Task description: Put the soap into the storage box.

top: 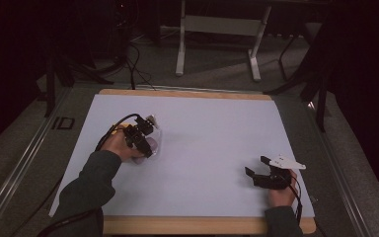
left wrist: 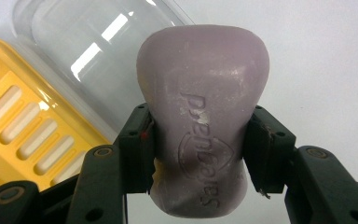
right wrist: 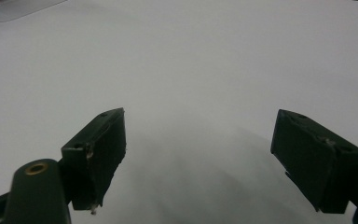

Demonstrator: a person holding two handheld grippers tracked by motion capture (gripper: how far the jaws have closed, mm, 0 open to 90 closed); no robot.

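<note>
A pale purple bar of soap (left wrist: 200, 121) stamped with a brand name sits between the two black jaws of my left gripper (left wrist: 198, 149), which is shut on its narrow waist. Just behind it lie a yellow slotted soap tray (left wrist: 23, 121) and a clear plastic lid (left wrist: 84, 46). In the high view my left gripper (top: 145, 143) is at the left middle of the white sheet, over the soap (top: 150, 145) and the yellow tray (top: 118, 129). My right gripper (top: 257, 168) rests low at the right front, open, with nothing between its fingers (right wrist: 98, 154).
A white sheet (top: 202, 143) covers a wooden table (top: 187, 224). A white desk frame (top: 217, 29) and cables stand on the floor beyond the far edge. A metal rail (top: 19, 168) runs along the left side.
</note>
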